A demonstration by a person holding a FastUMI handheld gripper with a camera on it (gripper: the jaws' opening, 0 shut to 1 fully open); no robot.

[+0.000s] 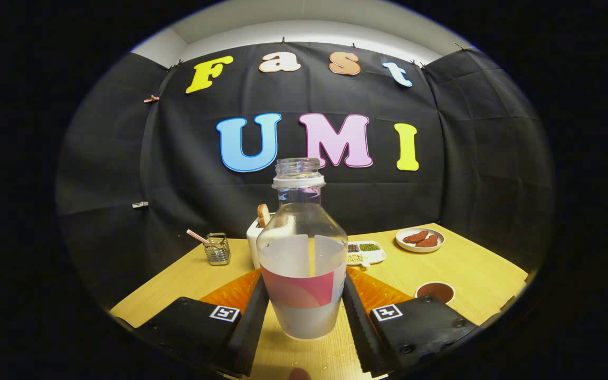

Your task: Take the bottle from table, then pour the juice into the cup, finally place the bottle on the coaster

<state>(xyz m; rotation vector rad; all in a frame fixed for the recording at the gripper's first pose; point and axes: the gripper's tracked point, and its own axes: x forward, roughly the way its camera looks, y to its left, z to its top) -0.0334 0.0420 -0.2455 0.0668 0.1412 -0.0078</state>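
1. Gripper (303, 306): the two fingers flank the lower body of the bottle (302, 264), one on each side. Both inner faces appear to press the label band, so the fingers read as clenched on the bottle. The low grip probably keeps the neck clear for tipping.
2. The bottle stands upright between the fingers, cap off, mouth open. Its base looks to be at or just above the table (457, 269); which one cannot be told. The clear upper part seems empty, and the label hides any liquid level.
3. Just beyond the right finger sits a small round brown coaster (435, 291), flat on the wood. This is judged to be the final resting spot for the bottle.
4. Directly behind the bottle, a white cup (254, 240) is partly hidden by it, with something tan poking from its top. It is likely the pouring target, though that is a guess.
5. Farther back on the right lie a divided dish (368, 252) of seeds and a plate (419, 239) holding reddish pieces. On the left stands a wire holder (217, 249) with a straw.
6. Judgement: the grasp stage is done or nearly so; the pour is not yet begun.
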